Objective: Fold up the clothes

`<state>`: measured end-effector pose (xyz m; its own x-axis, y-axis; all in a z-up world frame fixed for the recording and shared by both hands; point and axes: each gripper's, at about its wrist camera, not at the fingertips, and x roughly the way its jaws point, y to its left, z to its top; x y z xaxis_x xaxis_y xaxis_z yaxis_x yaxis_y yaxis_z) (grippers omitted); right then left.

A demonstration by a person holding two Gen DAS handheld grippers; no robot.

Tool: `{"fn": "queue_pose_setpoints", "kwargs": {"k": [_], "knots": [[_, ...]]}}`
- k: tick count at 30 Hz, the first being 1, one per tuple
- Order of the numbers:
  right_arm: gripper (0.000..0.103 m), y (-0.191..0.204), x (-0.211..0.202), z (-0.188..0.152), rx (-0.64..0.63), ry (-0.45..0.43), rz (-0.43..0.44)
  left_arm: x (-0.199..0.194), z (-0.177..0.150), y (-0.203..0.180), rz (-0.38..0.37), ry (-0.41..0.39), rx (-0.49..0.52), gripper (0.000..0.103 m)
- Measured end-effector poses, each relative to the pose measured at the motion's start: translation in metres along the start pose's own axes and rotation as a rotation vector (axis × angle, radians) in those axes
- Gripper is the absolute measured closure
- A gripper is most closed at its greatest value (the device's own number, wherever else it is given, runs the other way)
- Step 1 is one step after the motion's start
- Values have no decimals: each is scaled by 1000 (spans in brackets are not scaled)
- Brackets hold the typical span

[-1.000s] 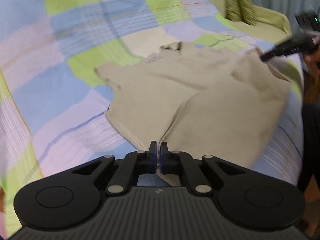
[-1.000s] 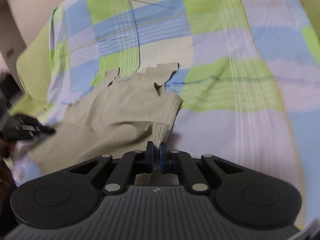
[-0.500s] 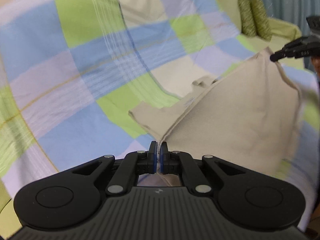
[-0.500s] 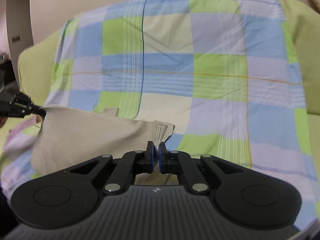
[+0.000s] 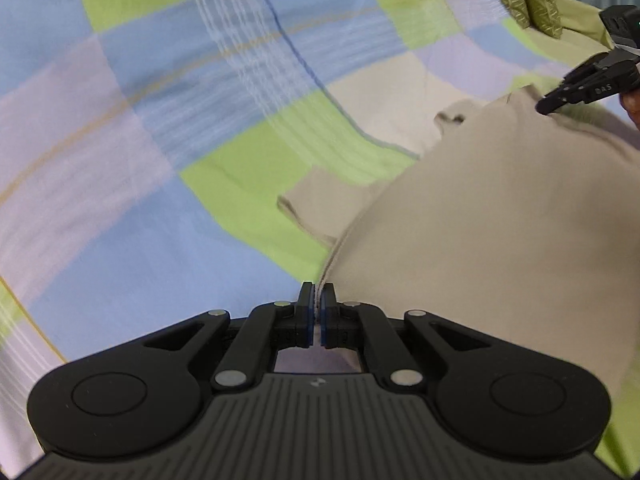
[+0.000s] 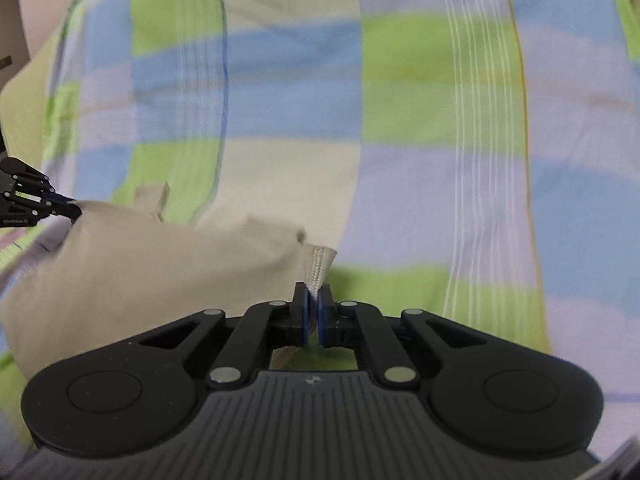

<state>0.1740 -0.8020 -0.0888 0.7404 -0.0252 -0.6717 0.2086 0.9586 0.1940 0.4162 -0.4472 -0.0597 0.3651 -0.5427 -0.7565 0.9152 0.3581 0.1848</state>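
Between the two grippers, the beige shirt (image 5: 480, 232) hangs stretched above the checked bedsheet (image 5: 120, 160); a second ago it lay mostly flat, now its bottom half is lifted and carried toward the collar, so the fold seems about halfway. The left gripper (image 5: 317, 316) and the right gripper (image 6: 313, 314) each clamp a hem corner. No container is visible.

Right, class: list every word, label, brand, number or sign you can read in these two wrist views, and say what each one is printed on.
"DAS": partly legible, on the right gripper in the left wrist view.
White lettering on the left gripper in the right wrist view: too blurred to read.
Small logo mark, no letters, on each gripper body.
Beige shirt and checked bedsheet: no text visible.
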Motion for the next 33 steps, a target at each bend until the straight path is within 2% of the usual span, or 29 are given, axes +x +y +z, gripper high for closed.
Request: {"fn": "queue_pose_setpoints", "kwargs": {"k": [4, 8, 11, 15, 17, 22, 28, 31, 33], "knots": [[100, -3, -1, -3, 26, -32, 2, -2, 3, 0, 30, -42, -2, 103], [100, 7, -7, 17, -42, -84, -23, -11, 22, 7, 72, -106, 1, 103], [100, 9, -8, 31, -46, -140, -41, -6, 33, 16, 86, -103, -1, 103], [100, 3, 14, 30, -34, -68, -45, 18, 28, 18, 62, -28, 25, 103], [100, 1, 23, 20, -39, -42, -58, 22, 20, 18, 59, -24, 17, 103], [100, -5, 18, 13, -6, -58, -43, 19, 17, 17, 78, -64, 0, 103], [100, -1, 9, 33, -40, -137, -67, 11, 39, 28, 133, -139, -4, 103], [100, -4, 11, 40, -28, -160, -77, 21, 42, 34, 137, -126, -10, 103], [100, -8, 25, 40, -22, -118, -82, 34, 41, 36, 136, -87, -10, 100]]}}
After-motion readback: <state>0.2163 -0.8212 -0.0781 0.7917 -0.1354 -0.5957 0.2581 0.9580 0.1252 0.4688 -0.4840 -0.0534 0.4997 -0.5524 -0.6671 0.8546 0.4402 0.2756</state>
